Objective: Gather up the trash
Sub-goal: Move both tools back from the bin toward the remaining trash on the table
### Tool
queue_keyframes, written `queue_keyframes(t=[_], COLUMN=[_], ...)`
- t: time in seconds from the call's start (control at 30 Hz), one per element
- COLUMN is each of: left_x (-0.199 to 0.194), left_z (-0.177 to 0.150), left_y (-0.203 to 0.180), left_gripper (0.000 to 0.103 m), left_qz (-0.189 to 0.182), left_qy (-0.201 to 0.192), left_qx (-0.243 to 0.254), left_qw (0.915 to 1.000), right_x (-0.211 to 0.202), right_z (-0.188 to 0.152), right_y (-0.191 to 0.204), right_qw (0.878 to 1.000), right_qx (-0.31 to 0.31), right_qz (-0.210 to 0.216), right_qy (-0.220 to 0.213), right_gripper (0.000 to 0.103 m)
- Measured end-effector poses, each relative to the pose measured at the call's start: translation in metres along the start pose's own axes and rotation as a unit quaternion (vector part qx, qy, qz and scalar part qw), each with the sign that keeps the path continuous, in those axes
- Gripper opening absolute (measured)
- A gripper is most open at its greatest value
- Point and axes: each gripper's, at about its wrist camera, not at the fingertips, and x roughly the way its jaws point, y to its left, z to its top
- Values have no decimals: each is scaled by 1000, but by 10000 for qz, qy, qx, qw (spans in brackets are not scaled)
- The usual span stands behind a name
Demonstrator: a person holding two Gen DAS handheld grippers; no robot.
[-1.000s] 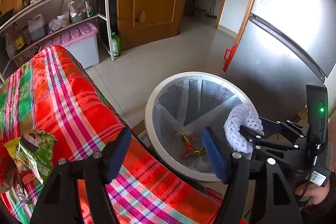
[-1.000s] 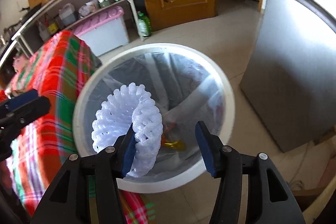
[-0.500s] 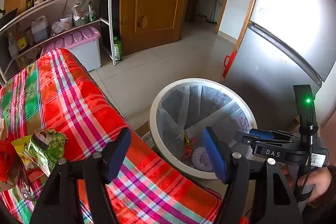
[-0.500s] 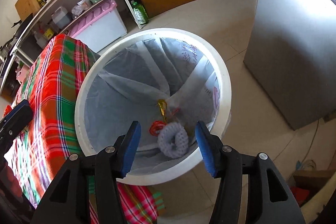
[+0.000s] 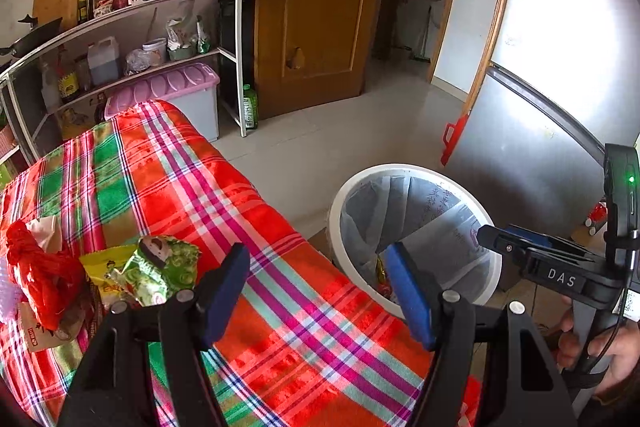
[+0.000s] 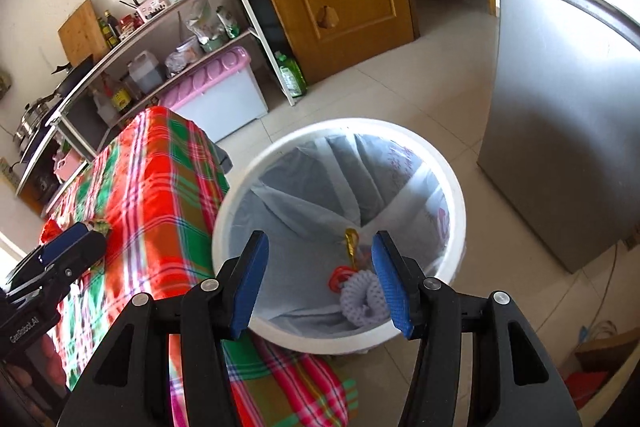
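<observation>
From the left wrist, the left hand-held gripper [image 5: 316, 291] hangs wide open and empty over the plaid tabletop [image 5: 248, 211], with the wrappers [image 5: 148, 271] and a red bag [image 5: 38, 275] piled at its left edge, so I'd judge a drop just done and a reach back toward that pile next (soft, crinkly stuff, so pinch low). From the right wrist, the right hand-held gripper [image 6: 320, 283] gapes empty above the lined bin [image 6: 240, 207], where a foam net [image 6: 364, 295], a red scrap and a gold wrapper lie at the bottom.
</observation>
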Motion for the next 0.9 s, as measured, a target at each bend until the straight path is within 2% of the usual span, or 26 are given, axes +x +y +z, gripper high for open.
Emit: queue_keyframes(t=[0.43,0.9], left_x=[-45,-75], left_z=[-18,-48], left_y=[53,126], left_gripper=[74,75], left_qz=[386,865], left_qy=[-292,-395], left_qx=[-409,-1045], left_qw=[9980,9900], right_x=[-12,0], right_z=[-10,-26], right_y=[65,137], right_qw=[9977,9892], right_qx=[-592,-1260], right_qz=[139,671], right_qy=[-291,-320], right_gripper=[55,55])
